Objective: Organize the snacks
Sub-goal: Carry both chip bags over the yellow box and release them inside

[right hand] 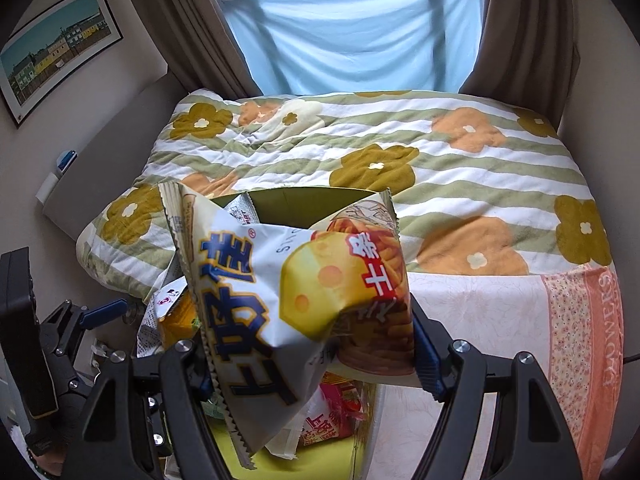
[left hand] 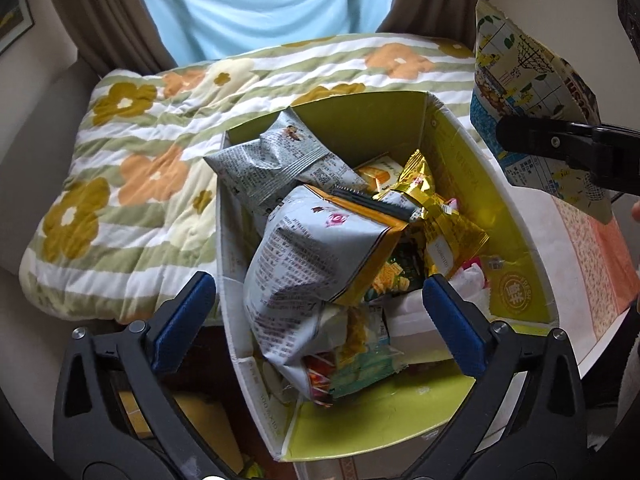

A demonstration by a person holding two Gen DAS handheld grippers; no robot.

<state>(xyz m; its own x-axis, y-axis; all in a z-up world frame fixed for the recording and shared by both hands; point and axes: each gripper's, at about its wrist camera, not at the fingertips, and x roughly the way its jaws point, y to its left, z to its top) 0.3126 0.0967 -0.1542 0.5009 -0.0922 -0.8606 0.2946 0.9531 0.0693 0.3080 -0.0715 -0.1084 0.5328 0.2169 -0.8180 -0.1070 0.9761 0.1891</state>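
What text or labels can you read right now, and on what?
"FLOWERS": pink border of the cloth.
"FRESH": round stamp inside the box.
"上好佳": cheese snack bag in the right gripper.
Fine print on the grey bags: too small to read.

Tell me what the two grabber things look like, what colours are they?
Each hand-held gripper is black plastic with two long arms shaped like open triangles, joined by round silver bolts. The left hand-held gripper has flat blue pads inside its fingers. The right hand-held gripper has the same black frame, silver bolts and blue pads. No cables or sleeves show.
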